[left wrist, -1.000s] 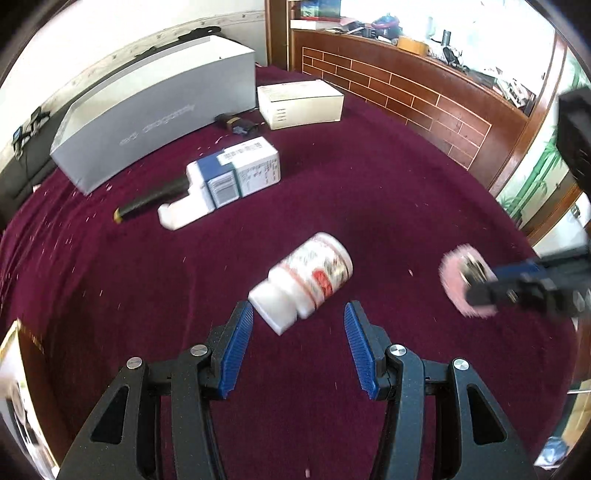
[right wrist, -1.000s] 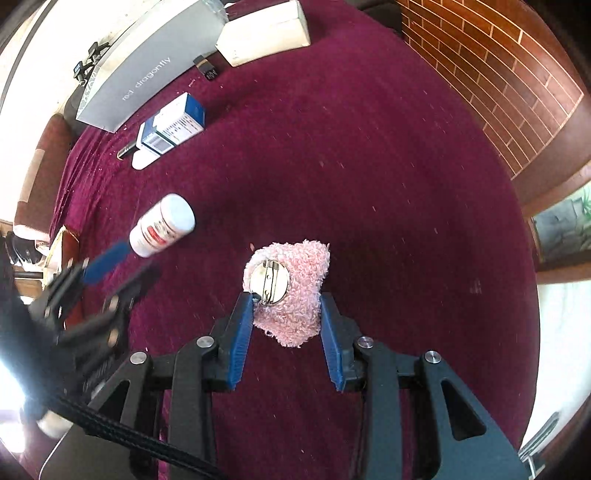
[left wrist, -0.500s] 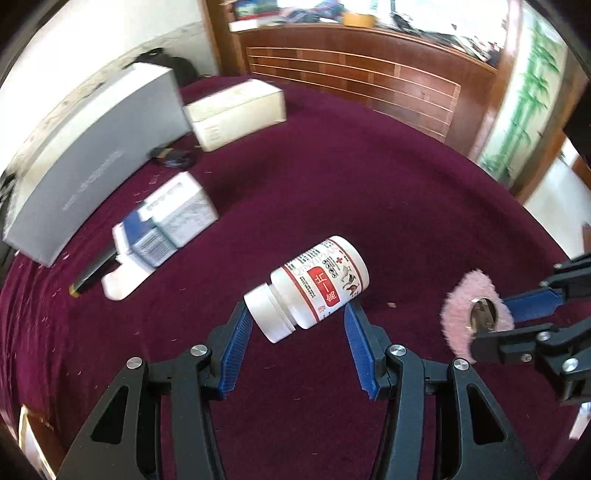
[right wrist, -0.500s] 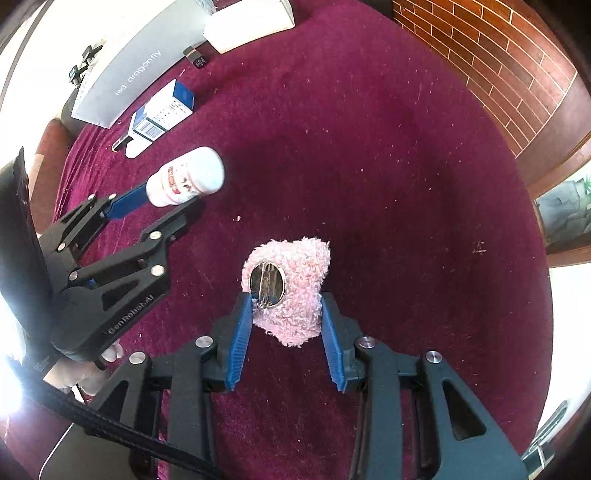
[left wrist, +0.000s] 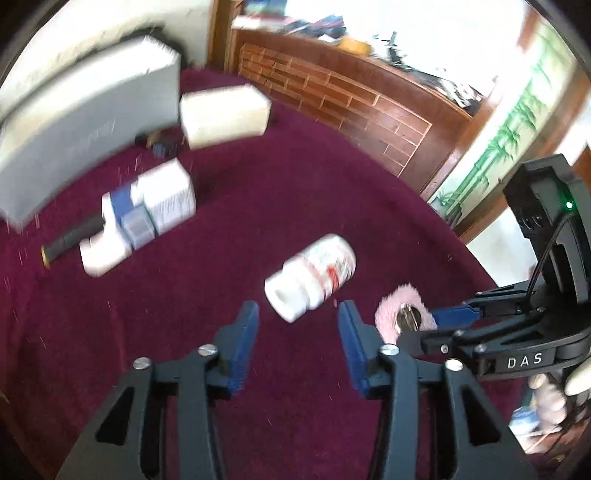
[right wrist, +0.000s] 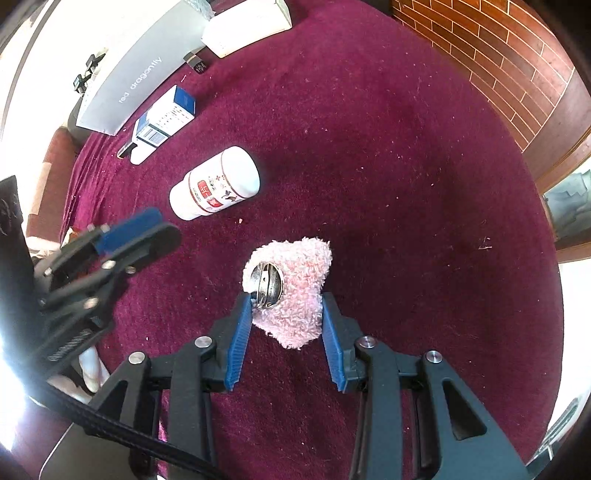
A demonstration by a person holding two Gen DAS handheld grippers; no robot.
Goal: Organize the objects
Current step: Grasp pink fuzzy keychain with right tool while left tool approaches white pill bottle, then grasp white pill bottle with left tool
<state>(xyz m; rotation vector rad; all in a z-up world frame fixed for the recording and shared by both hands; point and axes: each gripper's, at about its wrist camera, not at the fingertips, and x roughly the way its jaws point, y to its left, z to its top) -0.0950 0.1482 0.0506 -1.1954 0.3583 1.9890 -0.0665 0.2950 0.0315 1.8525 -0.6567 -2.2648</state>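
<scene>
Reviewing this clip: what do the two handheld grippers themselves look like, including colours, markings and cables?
Both are black skeletal frames with silver screws and blue ribbed pads. The right gripper carries white "DAS" lettering, a green indicator light and a black cable; another black cable crosses the foreground in the right wrist view. The left gripper matches.

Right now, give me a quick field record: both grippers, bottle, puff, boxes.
left gripper: jaws closing, nothing between them
right gripper: shut on pink puff
bottle: on its side on red cloth, beyond left fingertips, free
boxes: grey box, white box, blue-white box, all beyond bottle
</scene>
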